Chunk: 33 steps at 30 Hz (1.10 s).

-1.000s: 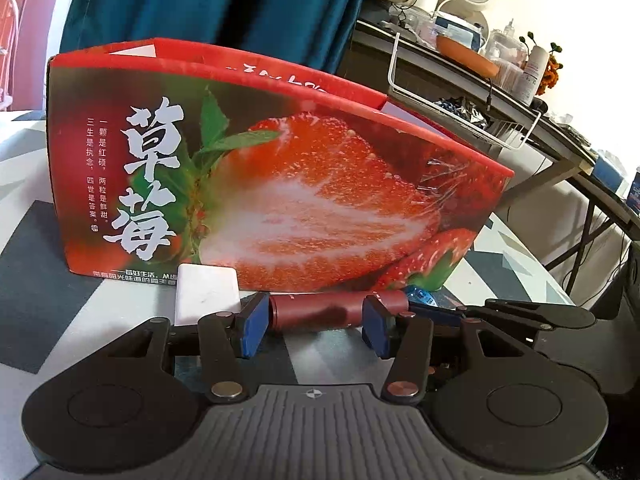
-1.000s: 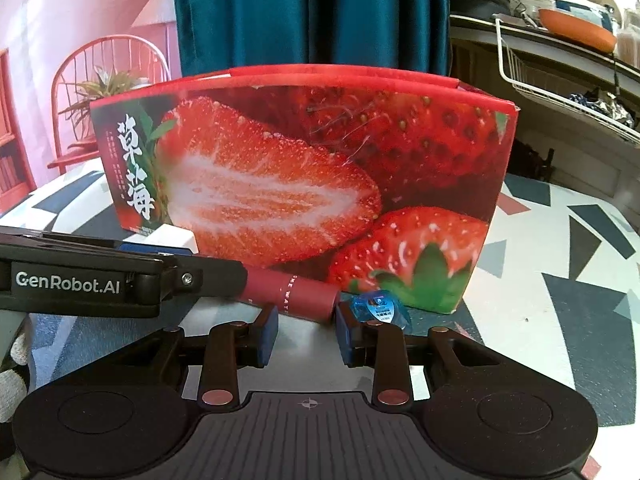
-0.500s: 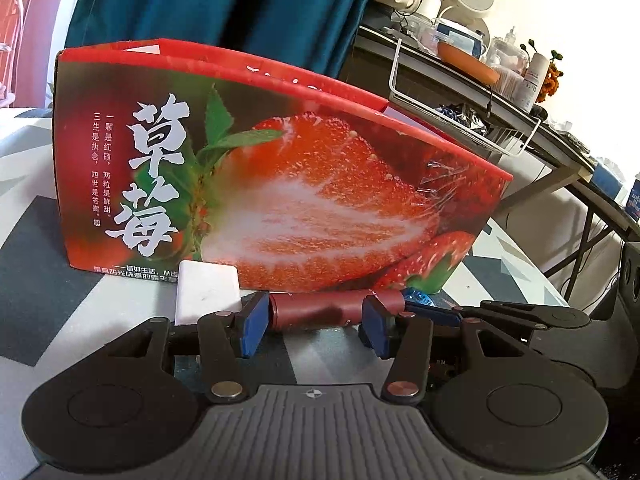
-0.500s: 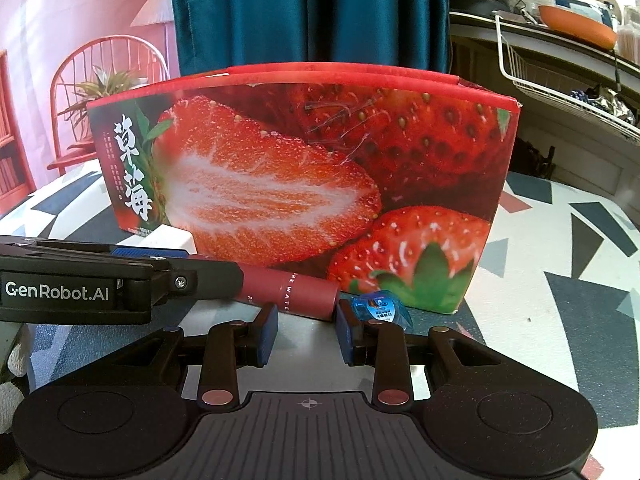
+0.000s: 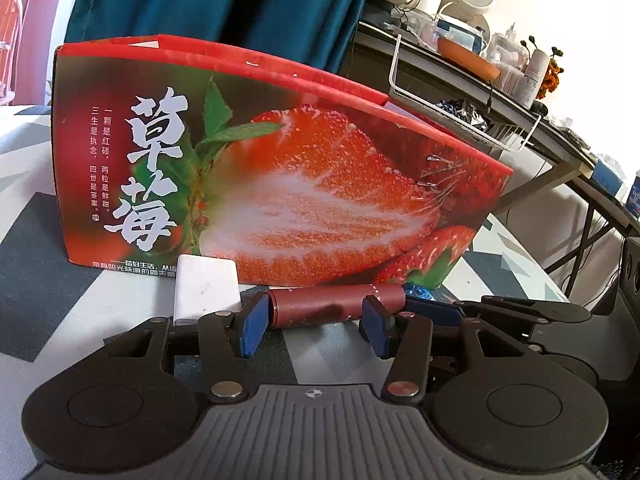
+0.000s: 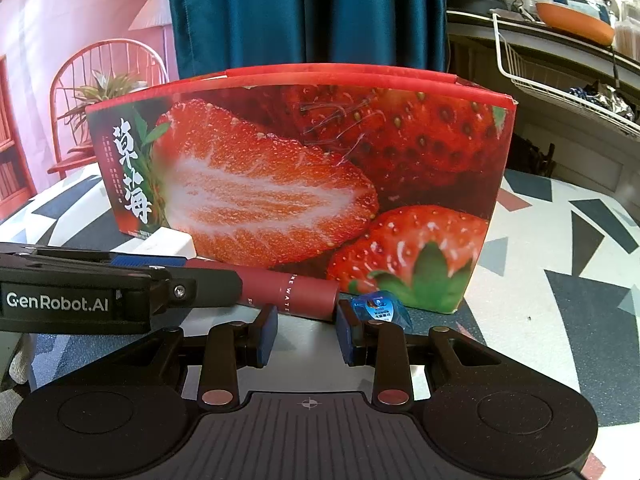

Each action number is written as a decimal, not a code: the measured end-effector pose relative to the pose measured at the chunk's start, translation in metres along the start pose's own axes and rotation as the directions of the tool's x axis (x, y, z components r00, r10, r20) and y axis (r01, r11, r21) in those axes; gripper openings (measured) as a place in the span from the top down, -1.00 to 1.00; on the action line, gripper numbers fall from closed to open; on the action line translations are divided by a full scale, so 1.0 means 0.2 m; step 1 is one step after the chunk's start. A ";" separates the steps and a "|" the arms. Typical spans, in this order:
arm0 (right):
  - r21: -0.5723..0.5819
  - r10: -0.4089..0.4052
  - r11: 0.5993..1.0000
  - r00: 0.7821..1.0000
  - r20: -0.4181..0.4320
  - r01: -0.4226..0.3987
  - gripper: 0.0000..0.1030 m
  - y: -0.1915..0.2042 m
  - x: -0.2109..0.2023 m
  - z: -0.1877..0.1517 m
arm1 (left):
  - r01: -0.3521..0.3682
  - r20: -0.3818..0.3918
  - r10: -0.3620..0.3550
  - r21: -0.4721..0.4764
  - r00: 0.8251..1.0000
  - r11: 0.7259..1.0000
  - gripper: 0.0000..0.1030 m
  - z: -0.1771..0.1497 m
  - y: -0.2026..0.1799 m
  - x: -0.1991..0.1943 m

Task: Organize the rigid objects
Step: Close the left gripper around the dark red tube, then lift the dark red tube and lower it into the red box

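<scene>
Setting: patterned tabletop [image 6: 560, 240], strawberry box [image 5: 280, 184] standing beyond both tools.
Tube: we are judging the maroon tube [image 5: 320, 305] light, rigid, slippery; mid-body hold suits.
Left tool [image 5: 314, 326]: fingers apart, straddling the tube lying crosswise.
Right tool [image 6: 306, 334]: fingers apart, empty, tube end just ahead.

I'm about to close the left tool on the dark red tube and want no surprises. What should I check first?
1. Left tool open: ok, blue pads apart.
2. Dark red cylindrical tube between its pads: cannot tell; the tube lies crosswise just beyond the tips.
3. White rectangular block clear of the left pad: cannot tell; it sits very near that finger.
4. Right tool out of the way: not ok; it is open at the tube's end.
5. Small blue packet clear: not ok; it lies beside that end.
6. Strawberry-printed cardboard box upright behind: ok.
</scene>
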State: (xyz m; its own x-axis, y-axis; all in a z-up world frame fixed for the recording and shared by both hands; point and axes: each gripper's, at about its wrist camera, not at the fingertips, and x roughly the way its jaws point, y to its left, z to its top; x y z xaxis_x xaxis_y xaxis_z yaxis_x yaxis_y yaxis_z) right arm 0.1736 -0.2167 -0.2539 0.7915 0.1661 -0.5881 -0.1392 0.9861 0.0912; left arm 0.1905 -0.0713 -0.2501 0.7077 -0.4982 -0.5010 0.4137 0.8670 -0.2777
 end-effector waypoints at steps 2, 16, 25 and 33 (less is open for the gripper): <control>-0.001 -0.001 1.000 1.000 0.000 0.001 0.43 0.00 0.00 0.00 | -0.006 -0.003 0.006 0.009 1.000 1.000 -0.04 0.00 -0.01 0.00; -0.155 -0.005 0.988 0.999 0.043 0.011 0.42 0.11 -0.07 -0.03 | -0.106 -0.084 0.109 0.038 0.991 0.994 0.07 0.00 -0.06 -0.03; -0.191 0.028 0.982 0.998 0.063 -0.015 0.42 0.17 -0.22 -0.07 | -0.085 -0.089 0.087 0.030 0.992 0.996 0.07 -0.01 -0.08 -0.18; -0.121 0.009 0.993 0.994 0.110 0.005 0.43 0.09 -0.36 -0.03 | -0.039 -0.009 0.040 0.097 0.999 0.995 0.07 0.04 -0.21 -0.31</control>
State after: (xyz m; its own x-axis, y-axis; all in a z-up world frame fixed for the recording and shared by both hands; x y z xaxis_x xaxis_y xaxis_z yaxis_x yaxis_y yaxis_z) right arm 0.1100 -0.2102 -0.2147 0.8509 0.1747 -0.4954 -0.2065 0.9784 -0.0096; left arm 0.1343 -0.0772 -0.2000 0.7185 -0.4631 -0.5189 0.4393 0.8806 -0.1777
